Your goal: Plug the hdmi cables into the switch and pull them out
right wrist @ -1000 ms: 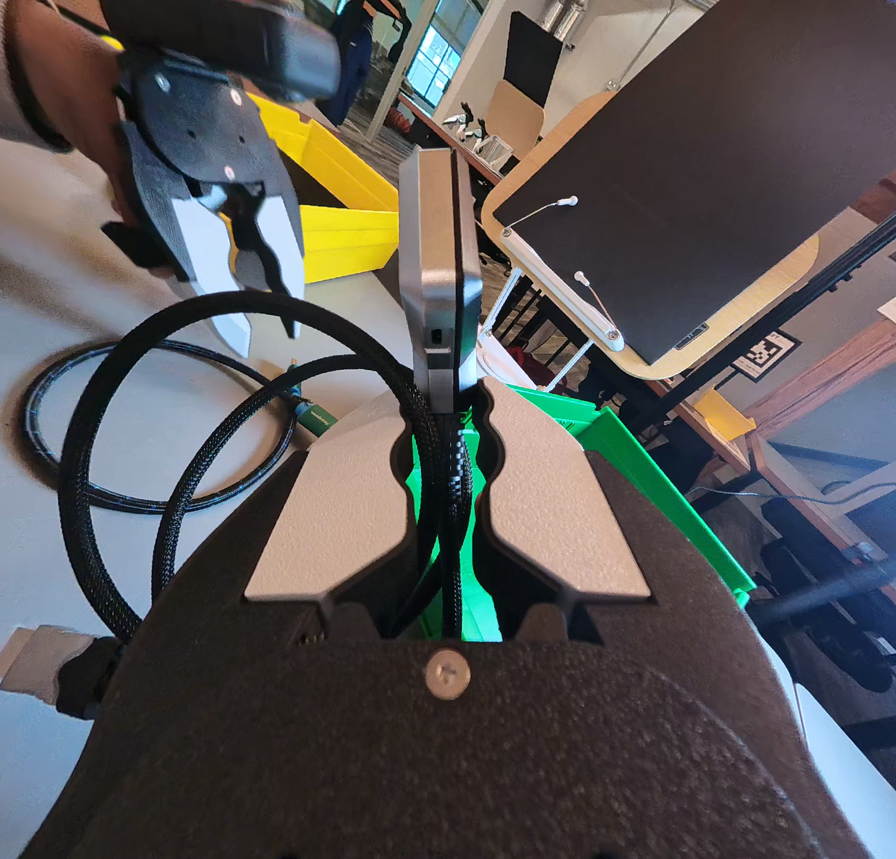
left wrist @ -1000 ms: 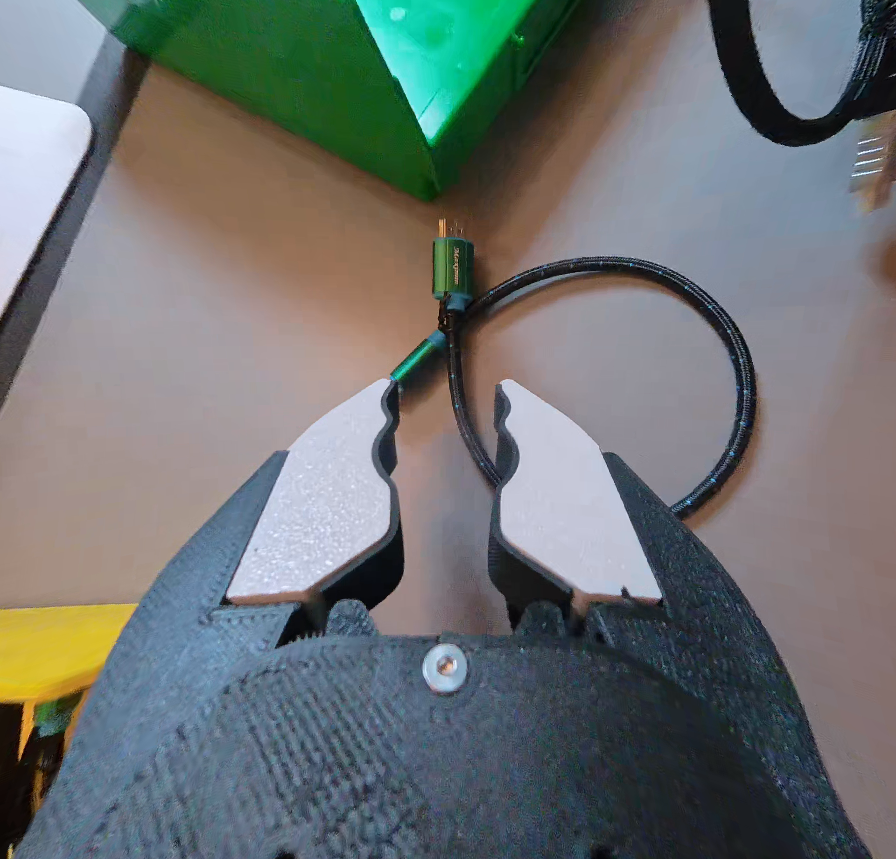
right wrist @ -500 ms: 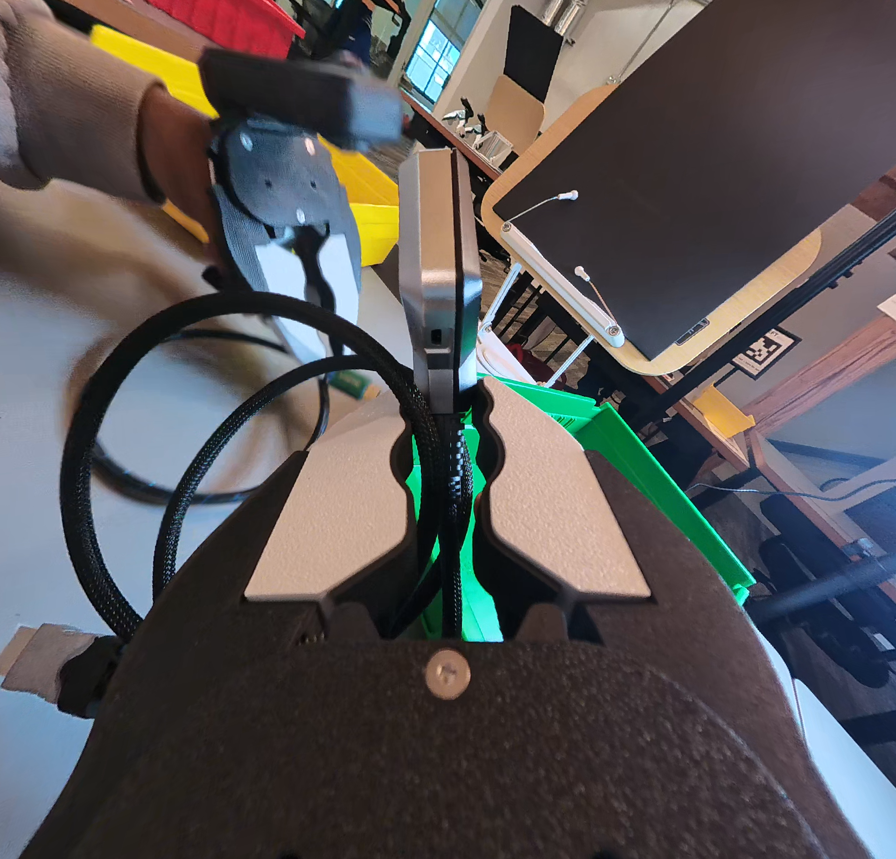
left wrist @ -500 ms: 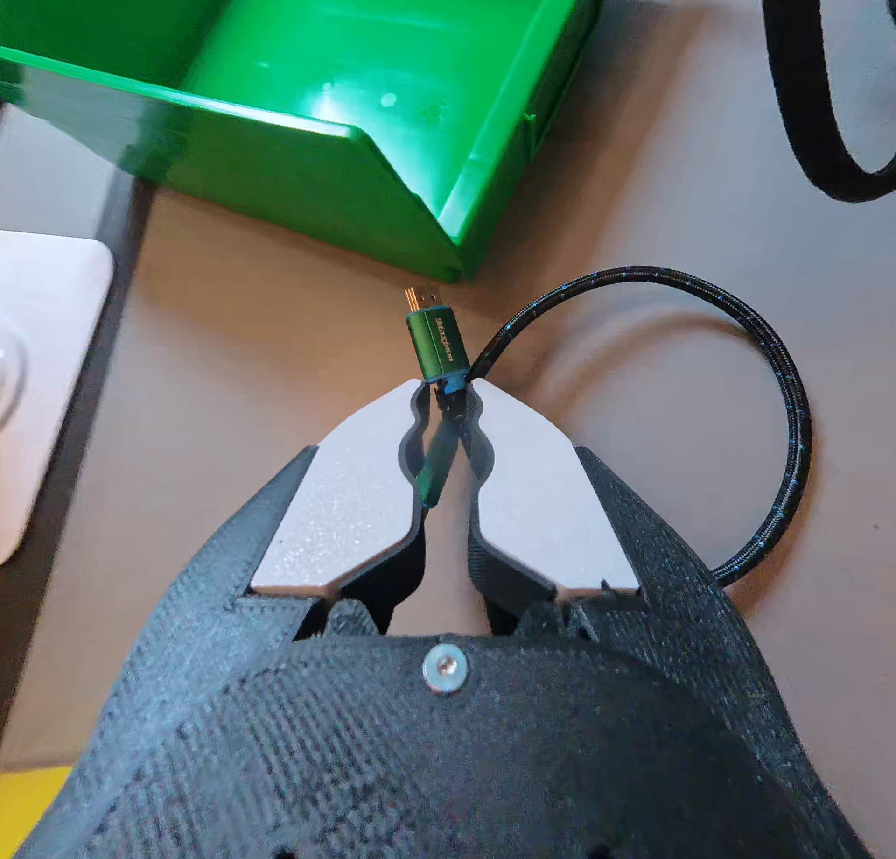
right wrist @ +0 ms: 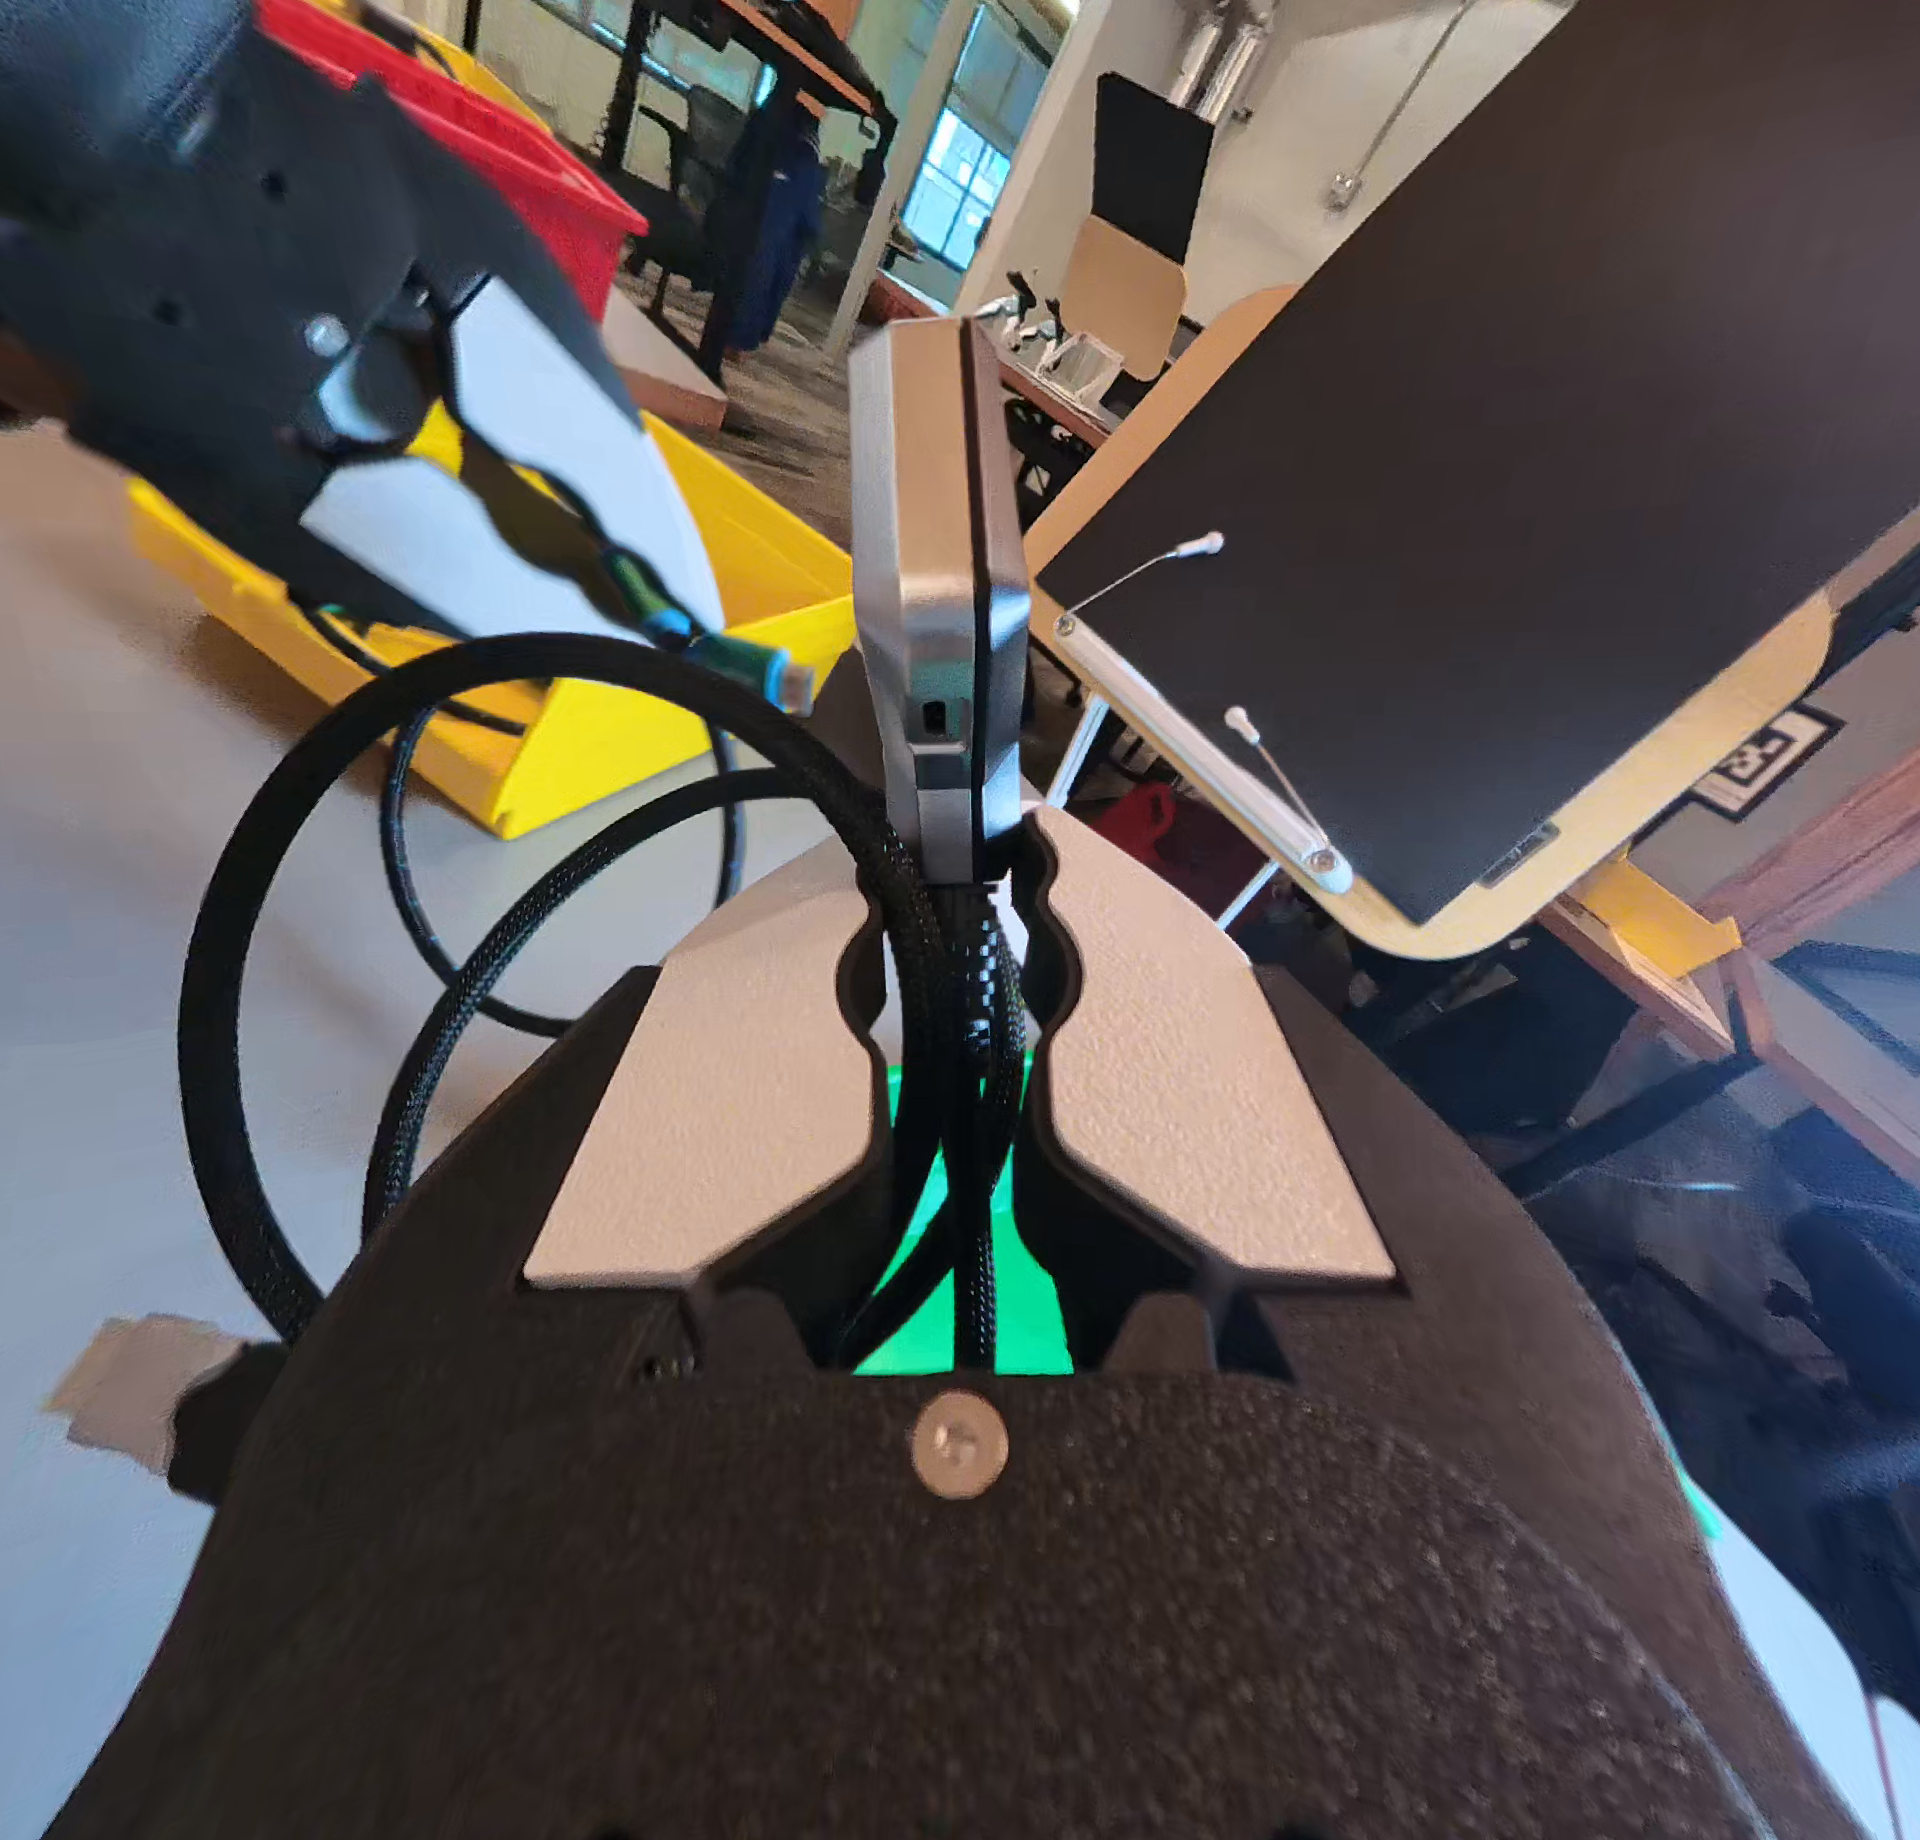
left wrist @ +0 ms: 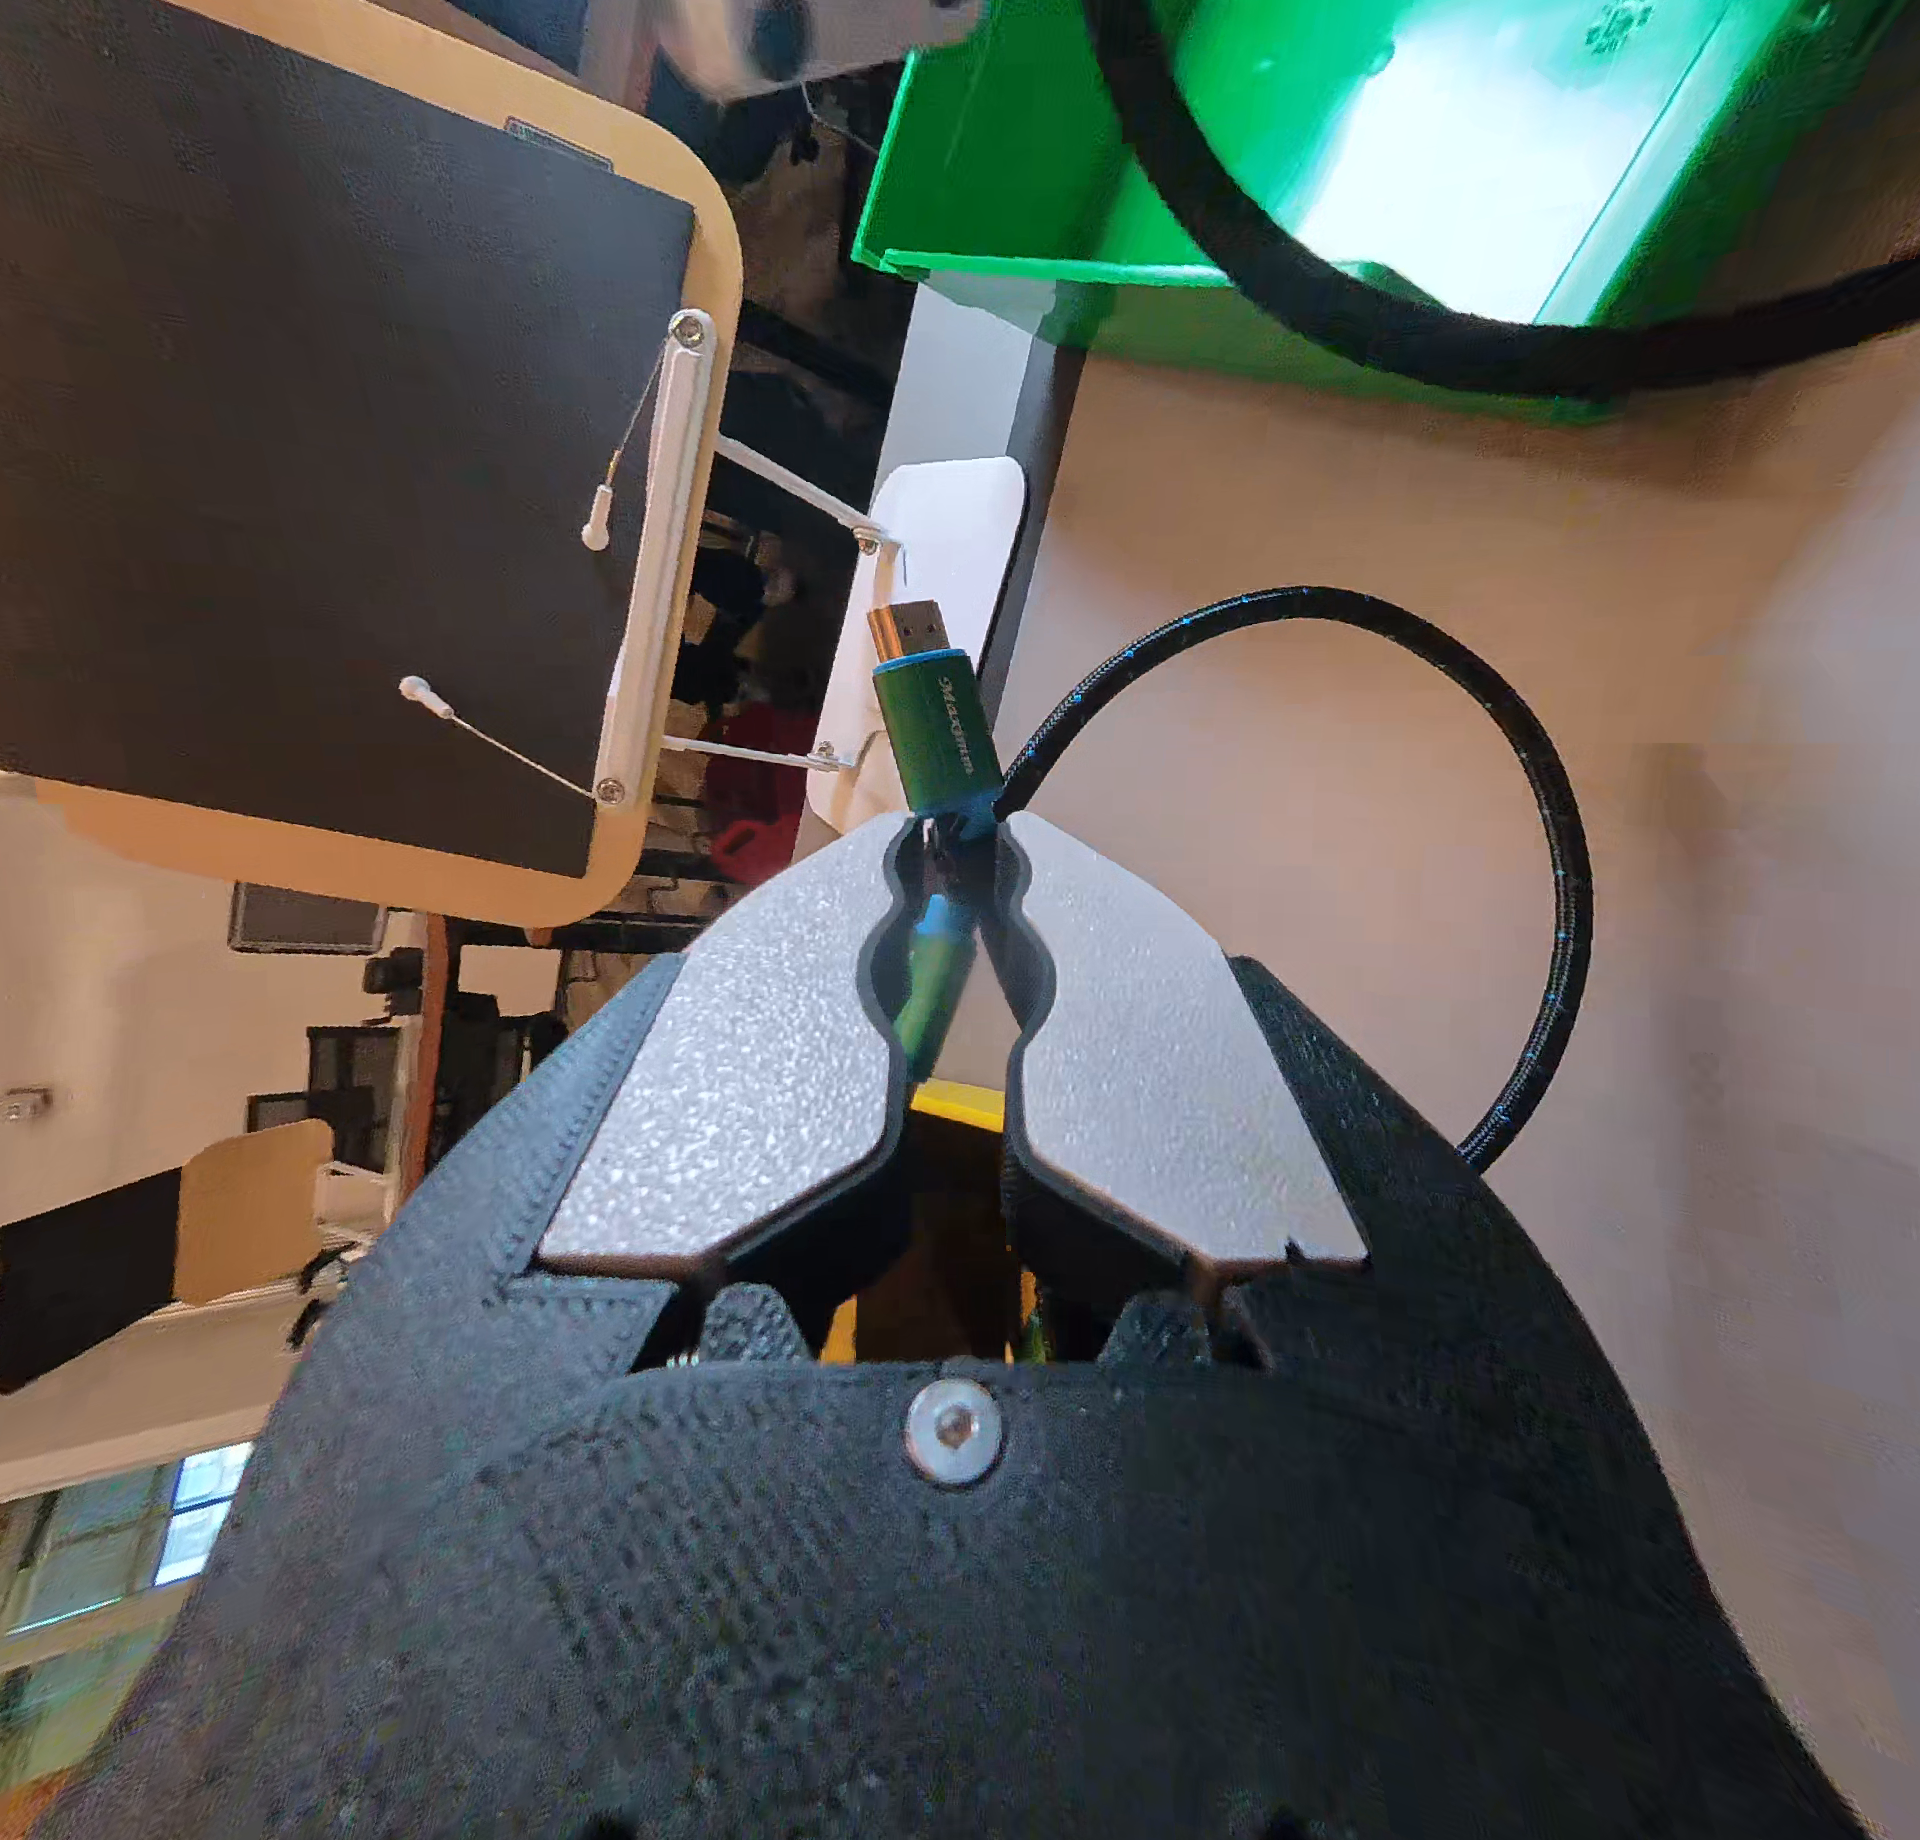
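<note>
My left gripper (left wrist: 961,834) is shut on the neck of a green HDMI plug (left wrist: 933,736), held in the air with its gold tip forward. Its black, blue-flecked cable (left wrist: 1558,855) loops to the right. My right gripper (right wrist: 961,855) is shut on the lower end of a grey HDMI switch (right wrist: 940,595), held upright and edge-on. Thick black braided cables (right wrist: 249,907) run from the switch's bottom between my fingers. In the right wrist view the left gripper (right wrist: 655,616) holds the green plug (right wrist: 738,660) just left of the switch, apart from it. A small port (right wrist: 935,718) shows on the switch's edge.
A green bin (left wrist: 1455,128) stands at the table's far edge. A yellow bin (right wrist: 623,730) and a red bin (right wrist: 520,201) lie behind the left gripper. A grey plug (right wrist: 125,1385) hangs at lower left. A black panel on a stand (right wrist: 1507,502) is beyond the table. The tips of one gripper are about 15 centimeters away from the tips of the other.
My left gripper came down over the green plug on the table, shut on it, lifted it and carried it up beside the switch. My right gripper has held the switch still.
</note>
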Motion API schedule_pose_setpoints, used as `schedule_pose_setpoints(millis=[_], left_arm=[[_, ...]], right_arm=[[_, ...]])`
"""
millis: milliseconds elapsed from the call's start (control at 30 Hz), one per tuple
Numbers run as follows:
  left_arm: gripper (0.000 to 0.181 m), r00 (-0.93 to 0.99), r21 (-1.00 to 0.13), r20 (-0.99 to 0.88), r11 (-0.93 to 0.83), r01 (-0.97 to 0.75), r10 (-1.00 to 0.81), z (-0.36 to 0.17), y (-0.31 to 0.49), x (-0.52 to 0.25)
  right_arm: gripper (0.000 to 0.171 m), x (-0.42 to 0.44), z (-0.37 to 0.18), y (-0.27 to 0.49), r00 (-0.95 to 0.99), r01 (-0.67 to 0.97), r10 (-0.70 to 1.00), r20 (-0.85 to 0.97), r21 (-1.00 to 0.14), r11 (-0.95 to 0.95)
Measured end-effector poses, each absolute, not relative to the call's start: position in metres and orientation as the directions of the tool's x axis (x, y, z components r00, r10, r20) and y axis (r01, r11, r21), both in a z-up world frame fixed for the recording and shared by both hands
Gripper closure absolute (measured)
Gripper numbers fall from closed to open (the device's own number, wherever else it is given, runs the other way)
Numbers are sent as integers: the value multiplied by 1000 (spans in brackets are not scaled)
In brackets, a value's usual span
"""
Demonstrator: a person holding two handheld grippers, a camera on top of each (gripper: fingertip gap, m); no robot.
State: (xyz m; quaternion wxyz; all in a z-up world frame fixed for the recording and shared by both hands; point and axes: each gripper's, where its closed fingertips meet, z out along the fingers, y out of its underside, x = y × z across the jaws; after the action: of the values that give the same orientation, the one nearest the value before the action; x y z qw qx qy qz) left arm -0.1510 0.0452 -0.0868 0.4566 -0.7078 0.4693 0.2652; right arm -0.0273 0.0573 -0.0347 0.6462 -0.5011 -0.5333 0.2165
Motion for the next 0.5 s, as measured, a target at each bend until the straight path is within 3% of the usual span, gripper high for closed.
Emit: schedule_pose_setpoints(millis=[33, 233, 367, 500], left_arm=[[168, 373, -350, -829, -133, -927, -417, -90, 47, -154], [170, 86, -65, -873, -60, -996, -480, -122, 44, -144], [170, 48, -87, -787, 35, -996, -615, -138, 19, -109], [171, 92, -252, -586, 74, -965, -805, -161, -15, -83]], right_arm=[[149, -31, -30, 63, 337, 246, 816, 471, -880, 406], [149, -32, -59, 72, 253, 239, 862, 440, -892, 385], [149, -17, -69, 66, 218, 288, 845, 488, -860, 422], [149, -15, -60, 56, 188, 277, 846, 499, -853, 442]])
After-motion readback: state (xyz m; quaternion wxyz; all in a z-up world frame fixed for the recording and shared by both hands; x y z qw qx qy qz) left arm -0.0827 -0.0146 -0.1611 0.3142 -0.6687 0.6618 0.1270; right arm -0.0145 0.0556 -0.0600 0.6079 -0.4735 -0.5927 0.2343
